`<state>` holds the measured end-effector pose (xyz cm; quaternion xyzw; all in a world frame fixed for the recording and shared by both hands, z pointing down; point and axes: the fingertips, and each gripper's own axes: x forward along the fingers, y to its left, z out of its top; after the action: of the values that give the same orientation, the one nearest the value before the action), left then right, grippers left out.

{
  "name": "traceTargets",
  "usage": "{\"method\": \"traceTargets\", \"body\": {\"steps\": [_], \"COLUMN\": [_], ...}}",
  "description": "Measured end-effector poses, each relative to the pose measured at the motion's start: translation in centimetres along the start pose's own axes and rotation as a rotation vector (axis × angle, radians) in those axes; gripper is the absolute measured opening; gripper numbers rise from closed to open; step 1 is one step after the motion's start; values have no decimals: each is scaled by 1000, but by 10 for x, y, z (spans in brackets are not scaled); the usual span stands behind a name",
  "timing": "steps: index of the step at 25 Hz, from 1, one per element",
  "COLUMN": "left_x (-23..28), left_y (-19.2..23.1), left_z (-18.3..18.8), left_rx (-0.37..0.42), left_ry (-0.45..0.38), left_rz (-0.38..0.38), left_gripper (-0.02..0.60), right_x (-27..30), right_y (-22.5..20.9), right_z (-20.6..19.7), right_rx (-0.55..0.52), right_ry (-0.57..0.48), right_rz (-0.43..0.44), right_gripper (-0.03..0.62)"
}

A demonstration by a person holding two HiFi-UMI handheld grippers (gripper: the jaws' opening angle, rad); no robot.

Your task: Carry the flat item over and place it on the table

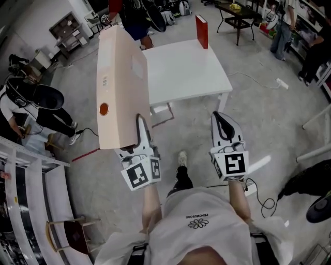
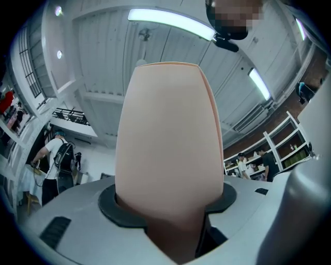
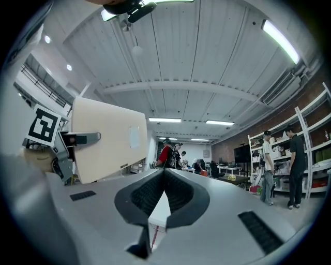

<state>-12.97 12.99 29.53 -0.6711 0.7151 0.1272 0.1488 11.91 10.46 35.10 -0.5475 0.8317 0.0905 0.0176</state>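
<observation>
The flat item (image 1: 121, 88) is a large pale beige box with an orange dot. It stands on edge in the air, held at its near end by my left gripper (image 1: 140, 129). In the left gripper view the box (image 2: 168, 140) fills the gap and both pads press on it. My right gripper (image 1: 223, 118) hangs beside it to the right with its jaws closed together and nothing between them (image 3: 164, 173). From the right gripper view the box (image 3: 108, 137) and the left gripper (image 3: 70, 147) show at the left. The white table (image 1: 186, 72) lies just ahead, below the box's far end.
A red book-like item (image 1: 201, 31) stands upright at the table's far edge. A seated person (image 1: 31, 103) is at the left, and others stand at the top (image 1: 129, 15) and top right (image 1: 283, 26). Cables (image 1: 264, 204) lie on the floor at the right, and a chair (image 1: 67, 233) stands at the lower left.
</observation>
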Motion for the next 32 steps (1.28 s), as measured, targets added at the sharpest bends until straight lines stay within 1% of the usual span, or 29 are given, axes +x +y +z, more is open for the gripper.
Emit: {"method": "traceTargets", "body": {"steps": [4, 7, 9, 11, 14, 17, 20, 23, 26, 32], "left_x": [54, 103, 134, 164, 216, 265, 305, 330, 347, 356], "left_y": [9, 21, 32, 46, 68, 89, 102, 108, 116, 114], "left_z": [-13, -29, -40, -50, -63, -77, -92, -106, -114, -130], "left_rx": [-12, -19, -18, -14, -19, -19, -17, -26, -23, -39], "left_ry": [-12, -12, -19, -35, -56, -65, -75, -68, -60, -23], "left_rz": [-16, -37, -35, -24, -18, -7, 6, 10, 16, 27], "left_gripper": [293, 293, 293, 293, 293, 293, 293, 293, 293, 293], "right_x": [54, 107, 144, 181, 244, 306, 352, 380, 401, 419], "right_y": [-4, -6, -6, -3, -3, -3, -9, -15, -13, -12], "right_z": [-3, -6, -9, -11, -11, -7, -7, -14, -7, -4], "right_rx": [-14, -97, -141, -140, -106, -123, -129, -131, -174, -212], "right_ry": [13, 17, 20, 24, 27, 2, -8, 11, -26, -50], "right_rz": [-18, -41, -52, -60, -62, -52, -53, -59, -47, -42], "right_gripper": [11, 11, 11, 11, 11, 11, 11, 11, 11, 11]}}
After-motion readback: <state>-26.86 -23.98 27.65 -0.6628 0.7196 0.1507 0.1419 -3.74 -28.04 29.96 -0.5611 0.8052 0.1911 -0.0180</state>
